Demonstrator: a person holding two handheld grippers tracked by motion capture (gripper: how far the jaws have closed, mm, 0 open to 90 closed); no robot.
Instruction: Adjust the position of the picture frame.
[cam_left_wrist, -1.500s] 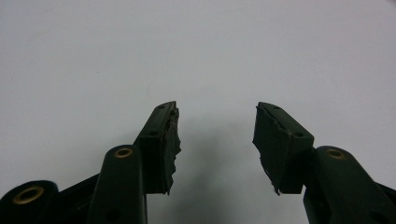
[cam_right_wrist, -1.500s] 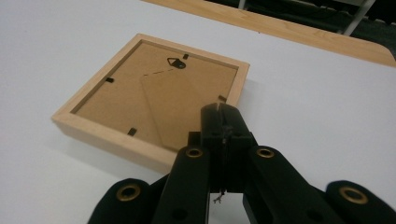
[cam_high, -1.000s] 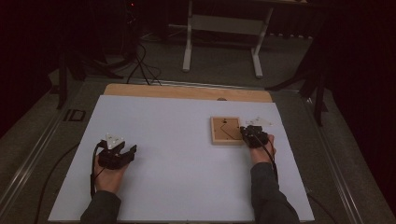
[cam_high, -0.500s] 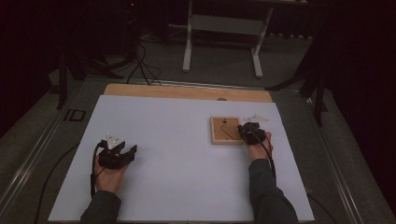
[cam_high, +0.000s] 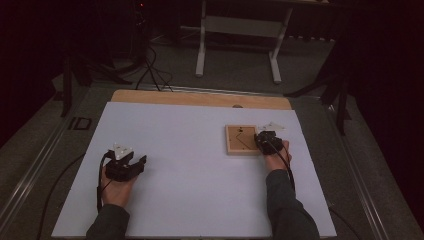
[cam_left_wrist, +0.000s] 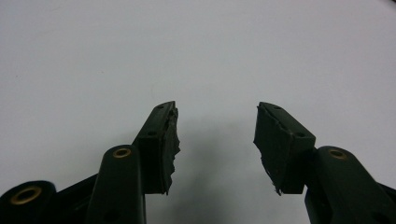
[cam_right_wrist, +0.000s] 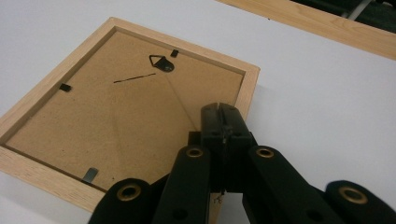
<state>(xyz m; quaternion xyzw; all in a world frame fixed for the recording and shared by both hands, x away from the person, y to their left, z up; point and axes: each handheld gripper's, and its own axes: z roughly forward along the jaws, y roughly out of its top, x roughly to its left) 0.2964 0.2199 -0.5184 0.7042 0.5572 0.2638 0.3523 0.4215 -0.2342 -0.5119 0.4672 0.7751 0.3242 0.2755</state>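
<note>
The left gripper (cam_high: 131, 166) rests on the white counter (cam_high: 190, 165) with its jaws spread and nothing but bare surface between them, well apart from the frame. The wooden picture frame (cam_high: 241, 139) lies face down, its brown backing board (cam_right_wrist: 116, 112) up, just ahead of and under the jaws of the right gripper (cam_right_wrist: 222, 110). Those jaws are pressed together over the backing, near the frame's edge. A small hanging hook (cam_right_wrist: 161, 63) sits on the backing beyond the tips.
</note>
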